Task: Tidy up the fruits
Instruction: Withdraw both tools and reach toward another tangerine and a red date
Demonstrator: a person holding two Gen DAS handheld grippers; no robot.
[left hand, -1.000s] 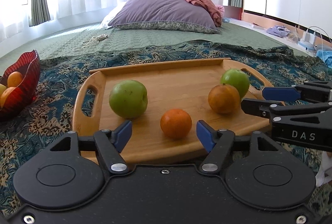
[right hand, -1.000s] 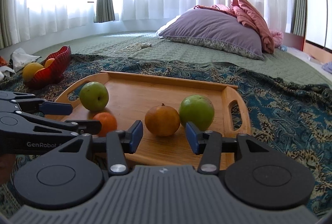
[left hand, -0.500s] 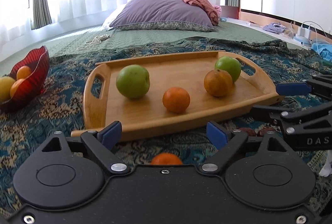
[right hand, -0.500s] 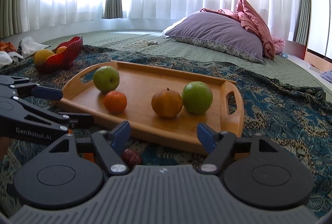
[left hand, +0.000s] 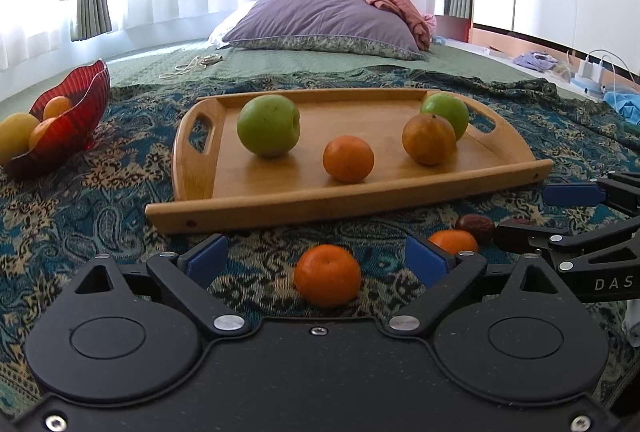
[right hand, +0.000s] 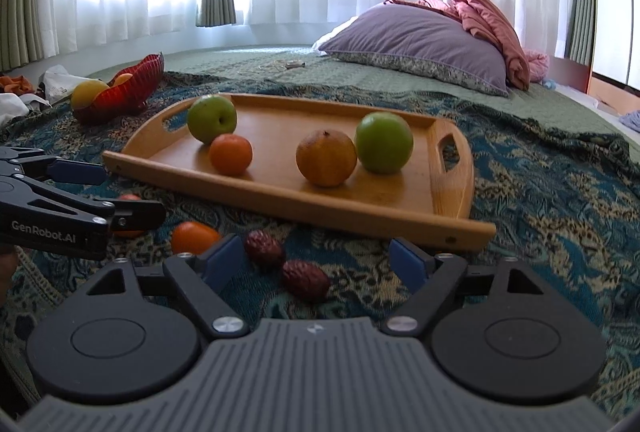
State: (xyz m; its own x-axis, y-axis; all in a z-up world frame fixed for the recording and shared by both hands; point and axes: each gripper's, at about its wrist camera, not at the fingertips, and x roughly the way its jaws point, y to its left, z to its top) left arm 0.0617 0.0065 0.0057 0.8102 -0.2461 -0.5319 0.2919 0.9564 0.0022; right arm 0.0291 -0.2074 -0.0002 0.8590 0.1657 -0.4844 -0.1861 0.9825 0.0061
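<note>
Opening wide, left gripper [left hand: 316,258] around small round orange mandarin [left hand: 327,275], holding nothing | right gripper [right hand: 316,260] wide, empty, over wrinkly dark-red dates [right hand: 306,280] | risk: mandarin rolls toward 12 o'clock, bumps wooden tray [left hand: 344,206]

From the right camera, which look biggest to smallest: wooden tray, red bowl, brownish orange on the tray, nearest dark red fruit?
1. wooden tray
2. red bowl, though farther away, so unsure
3. brownish orange
4. dark red fruit
</note>
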